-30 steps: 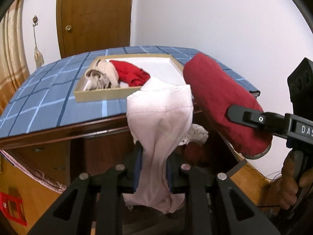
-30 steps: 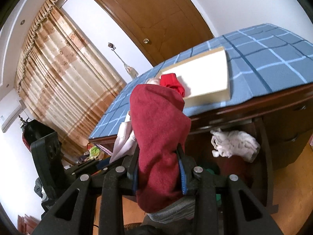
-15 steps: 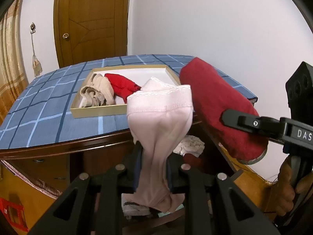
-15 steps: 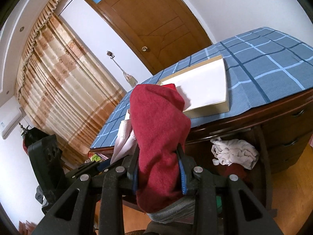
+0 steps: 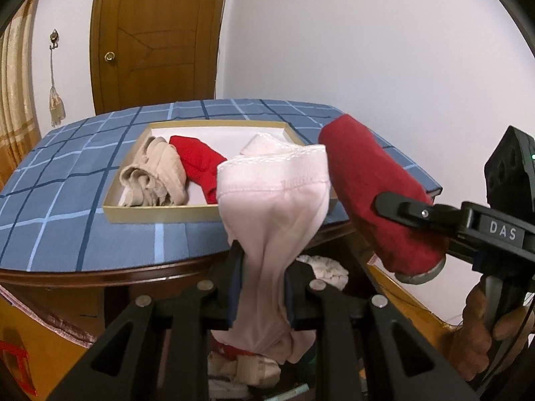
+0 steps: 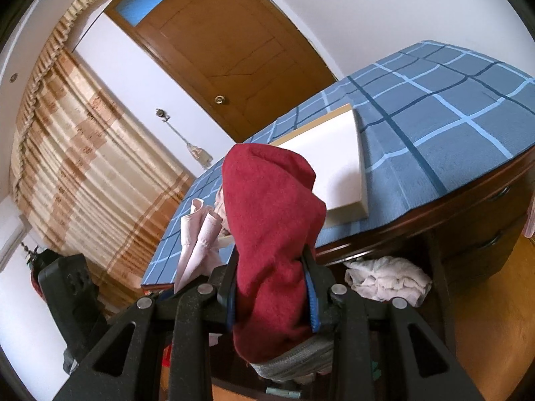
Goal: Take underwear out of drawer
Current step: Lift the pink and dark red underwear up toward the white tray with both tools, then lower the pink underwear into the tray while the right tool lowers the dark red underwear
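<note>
My left gripper (image 5: pixel 262 287) is shut on pale pink underwear (image 5: pixel 274 220), which stands up between the fingers above the open drawer (image 5: pixel 321 267). My right gripper (image 6: pixel 272 289) is shut on dark red underwear (image 6: pixel 271 220) with a grey waistband; it shows at the right of the left wrist view as dark red underwear (image 5: pixel 378 193). The pink underwear (image 6: pixel 199 234) appears at the left of the right wrist view. A shallow cardboard tray (image 5: pixel 160 214) on the blue checked tabletop holds a beige garment (image 5: pixel 153 177) and a bright red garment (image 5: pixel 200 167).
White crumpled garments (image 6: pixel 388 280) lie in the open drawer below the table edge (image 5: pixel 100 274). More clothes (image 5: pixel 240 371) lie lower down. A wooden door (image 5: pixel 153 40) and a curtain (image 6: pixel 77 153) stand behind. A person's hand (image 5: pixel 481 330) holds the right gripper's handle.
Both grippers have risen and moved toward the table with their garments. The tray and tabletop now show from higher up, and the right gripper has rolled somewhat.
</note>
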The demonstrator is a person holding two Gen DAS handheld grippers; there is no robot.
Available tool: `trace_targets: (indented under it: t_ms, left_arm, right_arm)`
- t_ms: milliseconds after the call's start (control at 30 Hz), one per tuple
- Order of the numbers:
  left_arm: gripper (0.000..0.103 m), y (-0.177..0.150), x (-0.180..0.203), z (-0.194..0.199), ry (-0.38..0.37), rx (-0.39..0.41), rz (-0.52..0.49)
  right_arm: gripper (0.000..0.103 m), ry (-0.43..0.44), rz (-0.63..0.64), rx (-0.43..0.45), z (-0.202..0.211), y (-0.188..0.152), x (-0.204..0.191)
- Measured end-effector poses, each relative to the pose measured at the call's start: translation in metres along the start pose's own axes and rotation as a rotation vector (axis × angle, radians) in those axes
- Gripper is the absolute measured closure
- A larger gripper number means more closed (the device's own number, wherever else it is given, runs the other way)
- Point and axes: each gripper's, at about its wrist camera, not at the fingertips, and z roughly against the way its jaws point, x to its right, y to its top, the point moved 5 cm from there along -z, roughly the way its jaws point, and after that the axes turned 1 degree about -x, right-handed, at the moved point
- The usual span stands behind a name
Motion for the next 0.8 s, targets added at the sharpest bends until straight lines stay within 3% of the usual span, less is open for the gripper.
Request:
trace_targets:
  t_ms: [600, 800]
  left_arm:
    - [0.083, 0.082, 0.001, -0.078, 0.022, 0.016, 0.04]
    - [0.083, 0.091, -0.001, -0.114, 0.047, -0.015, 0.079]
  right_arm:
    - [0.069, -0.107, -0.075, 0.063, -0.067, 0.067, 0.022]
    - [0.069, -0.18, -0.069, 0.069, -0.092, 0.076, 0.03]
